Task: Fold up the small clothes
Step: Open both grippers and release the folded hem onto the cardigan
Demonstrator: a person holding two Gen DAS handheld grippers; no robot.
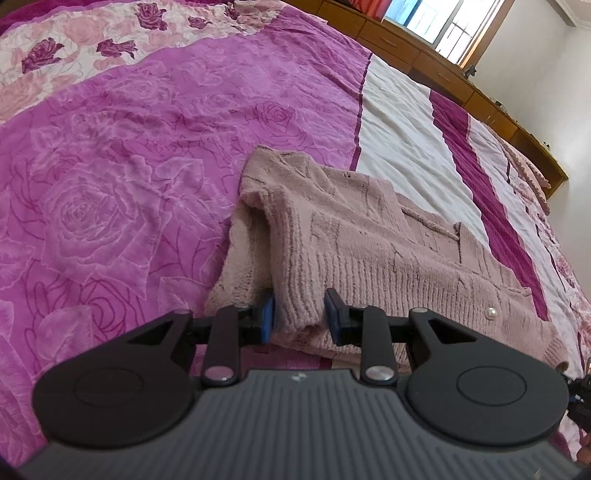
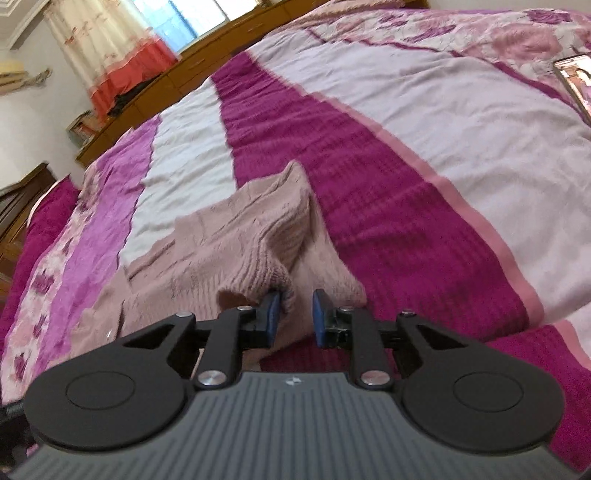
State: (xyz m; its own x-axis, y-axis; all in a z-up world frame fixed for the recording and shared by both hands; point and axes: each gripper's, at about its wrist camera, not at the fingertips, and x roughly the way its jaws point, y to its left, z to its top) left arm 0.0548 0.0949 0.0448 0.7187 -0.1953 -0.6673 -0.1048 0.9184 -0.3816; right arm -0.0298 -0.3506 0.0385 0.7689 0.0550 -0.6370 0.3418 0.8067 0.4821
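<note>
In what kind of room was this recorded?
Most likely a bedroom. A pink knitted garment lies on a wide bed covered by a rose-patterned bedspread. Behind the bed stand low wooden drawer units under a window with a curtain.

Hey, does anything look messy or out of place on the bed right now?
Mostly no. The pink sweater lies partly folded on the bedspread, its edges bunched and uneven. A phone lies at the bed's far side, apart from the folding.
</note>
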